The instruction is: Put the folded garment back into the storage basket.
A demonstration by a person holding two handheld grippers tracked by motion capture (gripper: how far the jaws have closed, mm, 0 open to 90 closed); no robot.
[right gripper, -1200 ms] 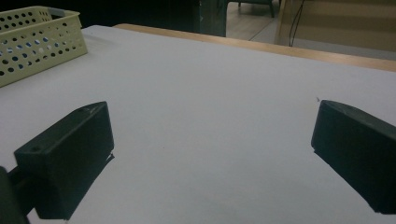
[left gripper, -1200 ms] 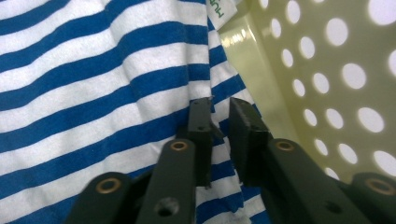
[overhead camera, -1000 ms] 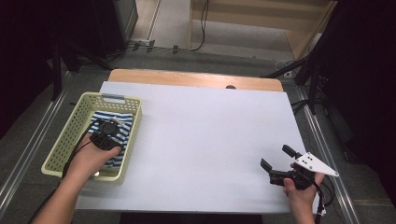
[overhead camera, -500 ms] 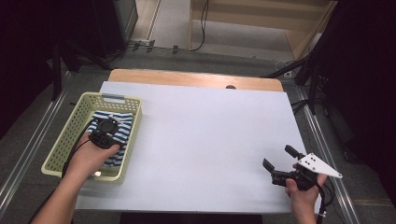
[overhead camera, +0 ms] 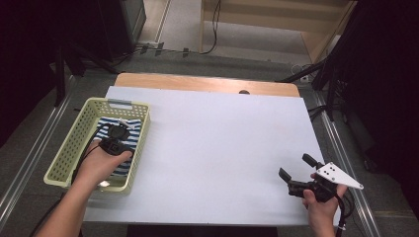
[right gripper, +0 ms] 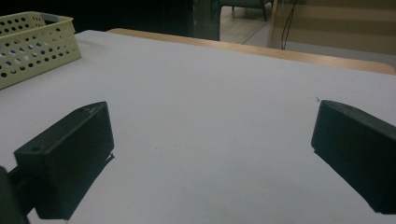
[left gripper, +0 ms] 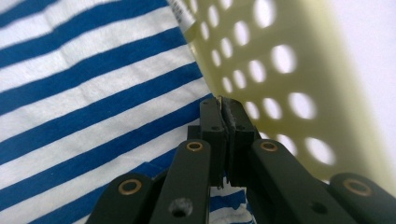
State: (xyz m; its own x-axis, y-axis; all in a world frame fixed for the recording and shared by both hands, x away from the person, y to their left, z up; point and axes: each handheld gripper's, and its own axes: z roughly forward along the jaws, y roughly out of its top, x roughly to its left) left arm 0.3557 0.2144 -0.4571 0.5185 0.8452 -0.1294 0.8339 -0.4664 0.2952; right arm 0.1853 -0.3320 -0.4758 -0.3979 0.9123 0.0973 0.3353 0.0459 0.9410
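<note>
At the left of the high view, the left tool [overhead camera: 117, 139] is clamped on a fold of striped cloth [left gripper: 84, 93] inside the yellow basket [overhead camera: 74, 143], its tips partly hidden. The right tool [overhead camera: 296, 174], lower right, is held apart over the table [overhead camera: 222, 148].

Striped cloth [left gripper: 93, 93]; perforated matt plastic basket [overhead camera: 74, 143]; wooden table edge [overhead camera: 207, 84]

High view looked forward and down over the table [overhead camera: 217, 148]. Left gripper view sat close inside the basket [left gripper: 289, 93]; right gripper view looked level across the table toward it.
</note>
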